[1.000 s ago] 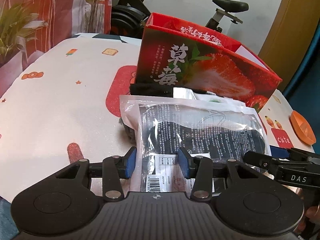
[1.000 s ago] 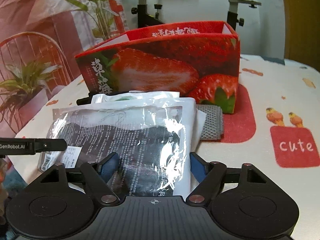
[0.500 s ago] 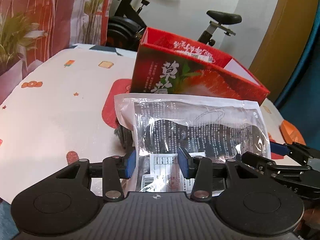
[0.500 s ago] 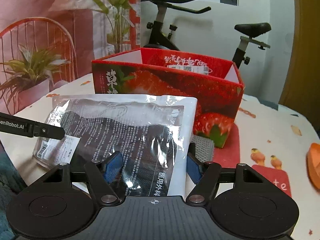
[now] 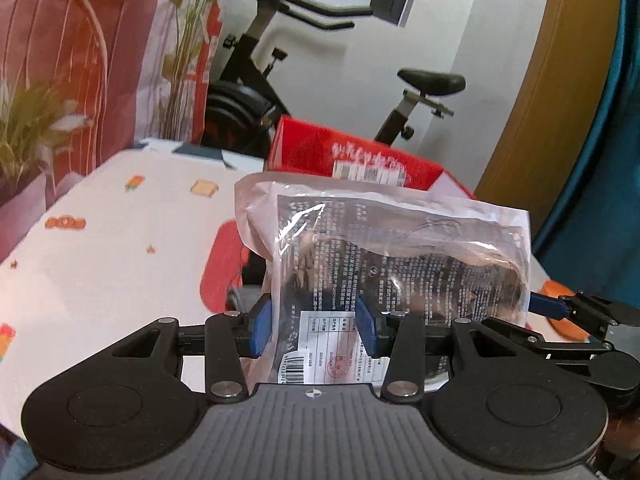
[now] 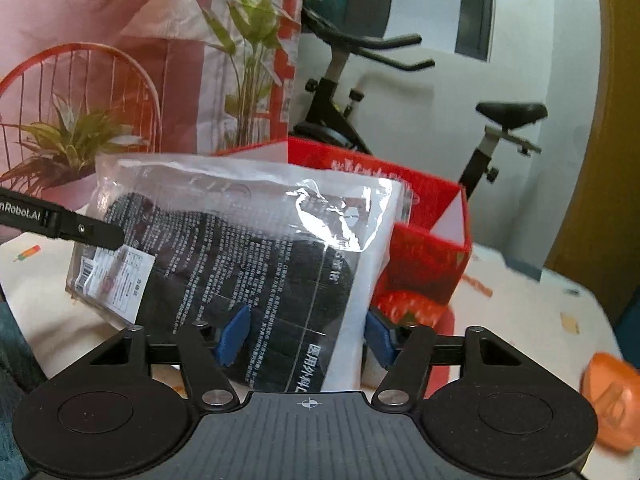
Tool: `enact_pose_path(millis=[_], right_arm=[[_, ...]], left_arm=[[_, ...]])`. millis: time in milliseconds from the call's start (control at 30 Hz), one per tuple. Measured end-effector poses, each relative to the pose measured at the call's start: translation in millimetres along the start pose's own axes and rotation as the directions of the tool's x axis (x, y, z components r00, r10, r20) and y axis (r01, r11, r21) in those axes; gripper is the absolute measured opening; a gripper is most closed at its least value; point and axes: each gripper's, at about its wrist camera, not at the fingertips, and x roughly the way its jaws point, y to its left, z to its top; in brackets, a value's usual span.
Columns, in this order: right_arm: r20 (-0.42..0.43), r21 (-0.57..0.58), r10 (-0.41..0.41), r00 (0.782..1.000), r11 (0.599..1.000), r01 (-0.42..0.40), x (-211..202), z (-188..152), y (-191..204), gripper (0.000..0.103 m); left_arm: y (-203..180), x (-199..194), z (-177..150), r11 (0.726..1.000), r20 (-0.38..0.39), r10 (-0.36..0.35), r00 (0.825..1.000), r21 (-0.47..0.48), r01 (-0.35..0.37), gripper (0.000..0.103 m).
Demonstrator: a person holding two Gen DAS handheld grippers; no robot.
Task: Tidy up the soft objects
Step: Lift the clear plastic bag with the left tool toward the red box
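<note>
A clear plastic packet of black face masks (image 5: 400, 256) hangs in the air, held at both ends. My left gripper (image 5: 316, 330) is shut on its labelled end. My right gripper (image 6: 302, 334) is shut on the other end of the packet (image 6: 248, 248). The packet is lifted above the table, level with the top of the red strawberry box (image 5: 352, 160), which stands open behind it (image 6: 424, 216). The right gripper's arm shows at the right of the left wrist view (image 5: 576, 320).
A white patterned tablecloth (image 5: 100, 248) covers the table. A grey soft item (image 5: 244, 298) lies under the packet by the box. An orange dish (image 6: 612, 396) sits at the right edge. An exercise bike (image 5: 320, 80) stands behind the table.
Both grippers have lifted the mask packet off the pile on the table, up to the height of the box rim. The other items stayed below.
</note>
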Motion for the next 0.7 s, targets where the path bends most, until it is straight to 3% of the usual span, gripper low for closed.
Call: enact_pose_path(millis=[100,500,700], right_arm=[[0.028,-0.022,-0.020,0.999,1.000,0.021,-2.1,12.9,-4.9,0.047],[0.128,0.038,0.002,0.992,0.999,-0.007,2.5,81.0,-53.6,0.045],[0.158,0.061,-0.056,0.986,0.997,0.047,31.6,113.0,-85.4,0.044]], left_arm=[[-0.4,-4.2,9.6,1.000,0.035,-0.002,0.999,0.000,0.002,0.046],[-15.5,-3.8,72.6,0.999,0.151,-0.039,0.988,0.034,0.034,0.046],[-25.6,28.2,115.0,0.996,0.158,-0.067,0.985,0.061,0.058,0.046]])
